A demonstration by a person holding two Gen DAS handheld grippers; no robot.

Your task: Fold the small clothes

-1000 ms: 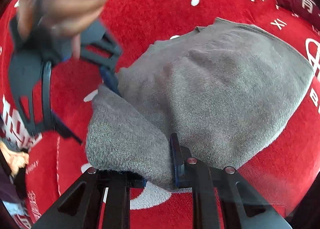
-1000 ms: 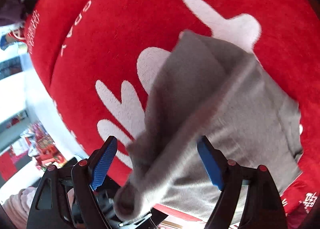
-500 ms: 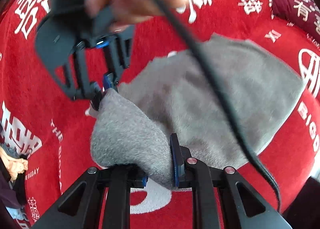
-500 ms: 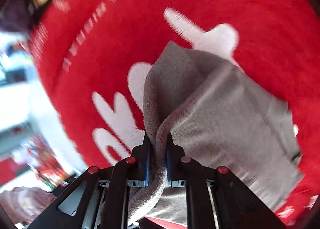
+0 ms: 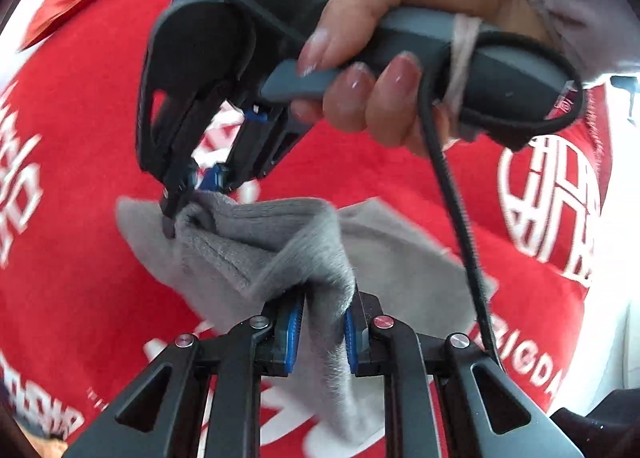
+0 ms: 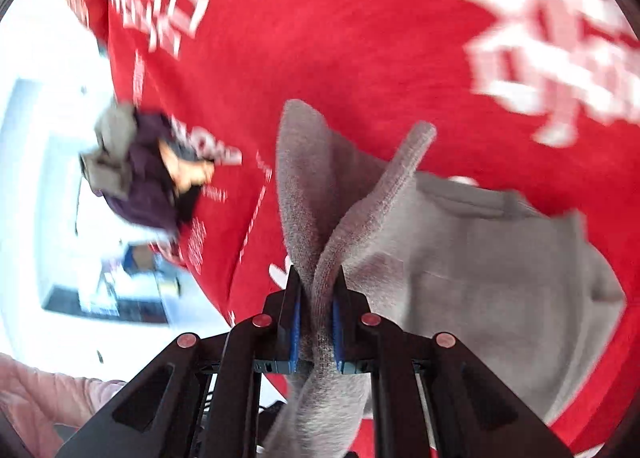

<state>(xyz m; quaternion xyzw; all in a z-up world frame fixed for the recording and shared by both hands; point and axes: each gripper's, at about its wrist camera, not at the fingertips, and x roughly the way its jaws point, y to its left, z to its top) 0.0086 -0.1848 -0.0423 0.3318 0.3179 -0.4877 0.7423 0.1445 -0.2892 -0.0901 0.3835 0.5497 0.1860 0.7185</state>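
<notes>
The grey knitted garment (image 5: 256, 250) I'm working on is soft and fuzzy, bunched into thick folds and partly lifted. Two gathered edges are pinched up into ridges, while the rest (image 6: 500, 258) sags flat onto the red cloth with white lettering (image 6: 360, 38) beneath it.

Both hand-held grippers, left (image 5: 320, 332) and right (image 6: 316, 328), clamped on cloth.
</notes>
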